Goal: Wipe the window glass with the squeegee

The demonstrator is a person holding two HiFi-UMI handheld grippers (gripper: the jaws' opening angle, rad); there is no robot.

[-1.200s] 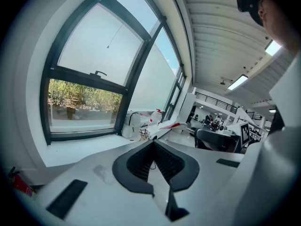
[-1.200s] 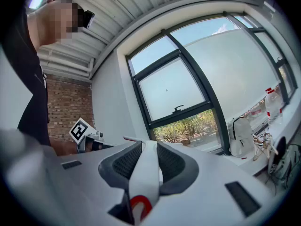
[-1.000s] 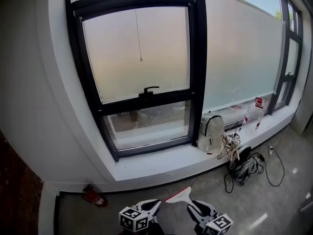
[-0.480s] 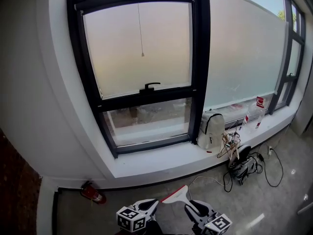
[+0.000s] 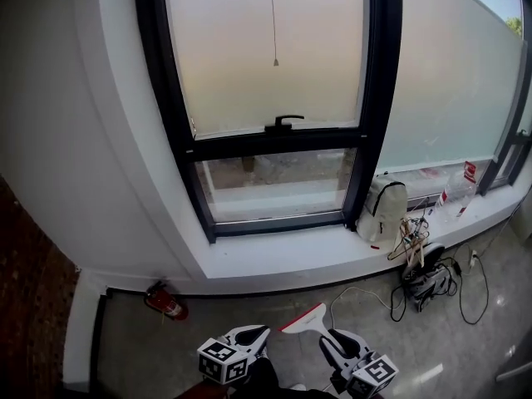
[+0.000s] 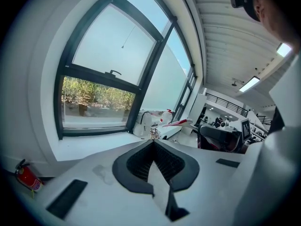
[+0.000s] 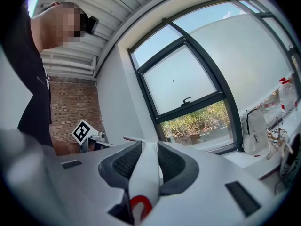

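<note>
Your right hand-held gripper [image 7: 146, 146] is clenched on the handle of the white squeegee with the red-edged blade [image 5: 306, 320]. The handle runs straight between the two jaws, and a red mark shows on it near their base. In the head view the blade sticks out past the gripper's tips, low in the frame over the grey floor [image 5: 249, 306] and well apart from the window.

Your left hand-held gripper [image 6: 153, 143] has its jaws closed tip to tip with nothing between them. It sits just beside the right one, to the left of the squeegee blade.

Ahead of you is the black-framed window [image 5: 372, 98]. Its large frosted upper pane [image 5: 274, 56] has a thin pull cord [image 5: 273, 23] hanging in front of it. Below a crossbar with a black handle [image 5: 284, 123] is the clear lower pane [image 5: 274, 185]; through it the gripper views show greenery outside.

A broad white sill [image 5: 283, 260] runs under the window. On it, right of the frame, a white backpack [image 5: 385, 210] stands upright. Farther right is a clear plastic bottle with a red label [image 5: 457, 191].

A tangle of black cables [image 5: 428, 283] lies on the floor below the backpack. A red fire extinguisher [image 5: 166, 303] lies at the foot of the wall on your left.
</note>
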